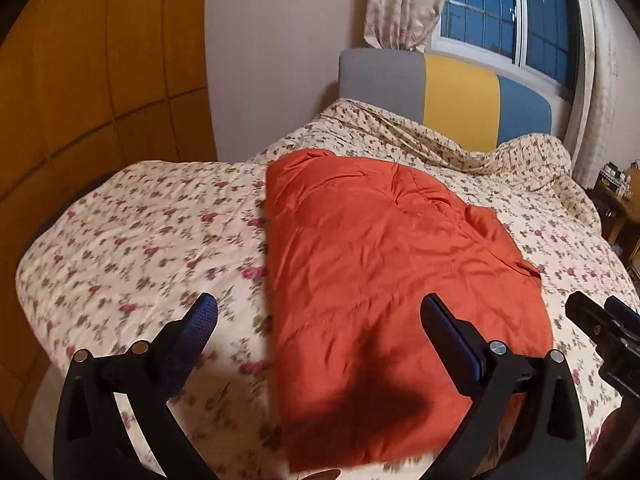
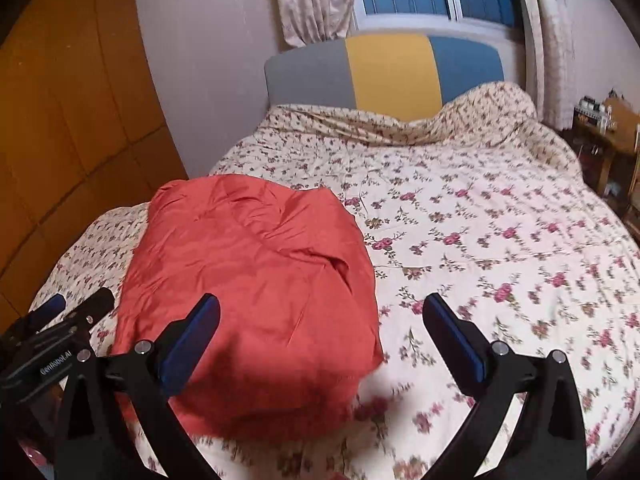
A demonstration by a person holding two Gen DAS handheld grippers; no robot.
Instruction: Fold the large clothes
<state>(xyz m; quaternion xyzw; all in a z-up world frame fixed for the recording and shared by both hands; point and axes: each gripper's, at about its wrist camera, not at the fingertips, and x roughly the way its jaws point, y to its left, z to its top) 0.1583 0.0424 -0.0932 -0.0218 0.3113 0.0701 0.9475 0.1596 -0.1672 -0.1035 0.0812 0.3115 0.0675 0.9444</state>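
The orange-red, lightly padded fabric garment (image 1: 384, 280) lies folded into a long panel on the cream floral-printed quilt (image 1: 140, 232), lengthwise toward the grey, yellow and blue padded headboard (image 1: 448, 92). The left gripper (image 1: 320, 332) and right gripper (image 2: 320, 332) both hang above the garment's end farthest from the headboard, jaws wide apart and empty. Judgement: for the next fold, grasp both corners of that end evenly, carry them toward the headboard, and align edges before release.

Floral quilt (image 2: 480, 208), tricolour headboard (image 2: 392, 72), curtained window (image 1: 500, 8), wooden wardrobe (image 1: 100, 80).
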